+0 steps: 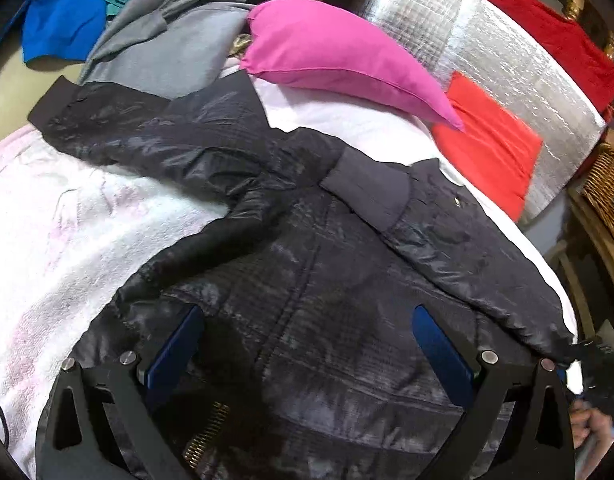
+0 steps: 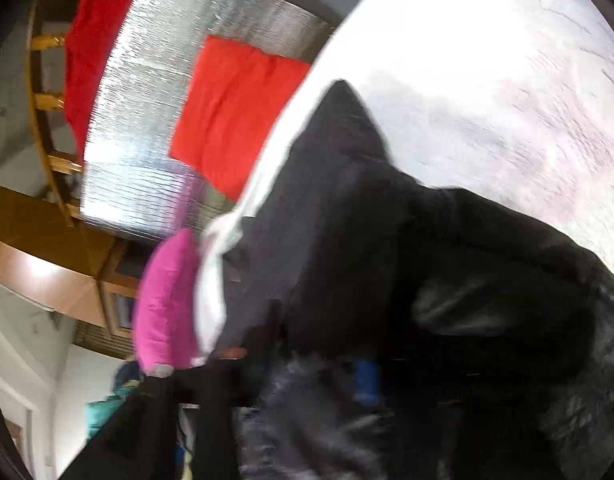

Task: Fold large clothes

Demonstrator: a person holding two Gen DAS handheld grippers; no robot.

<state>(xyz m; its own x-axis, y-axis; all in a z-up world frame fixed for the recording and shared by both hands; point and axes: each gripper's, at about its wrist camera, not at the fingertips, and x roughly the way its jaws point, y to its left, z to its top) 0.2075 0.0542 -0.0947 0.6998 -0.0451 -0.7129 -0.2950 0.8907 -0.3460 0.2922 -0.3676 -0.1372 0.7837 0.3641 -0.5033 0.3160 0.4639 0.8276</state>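
Note:
A shiny black jacket [image 1: 327,260] lies spread on a white-pink blanket [image 1: 67,240]. One sleeve runs to the upper left and ends in a ribbed cuff [image 1: 51,108]; the other cuff [image 1: 367,192] lies folded across the chest. My left gripper [image 1: 311,340] hovers open over the jacket's lower body, with blue pads [image 1: 187,344] wide apart and nothing pinched. At the jacket's right edge, my right gripper [image 2: 307,384] is blurred. Bunched jacket fabric [image 2: 387,240] fills the narrow gap beside its blue pad [image 2: 365,380]. It also shows in the left wrist view as the right gripper [image 1: 595,364], held by a hand [image 1: 587,420].
A magenta pillow [image 1: 327,52] and a red-orange cloth [image 1: 487,148] lie beyond the jacket, by a silver foil mat [image 1: 487,40]. Grey [image 1: 167,48] and blue [image 1: 63,28] garments are heaped at the far left. A wicker basket [image 1: 607,192] stands off the right edge.

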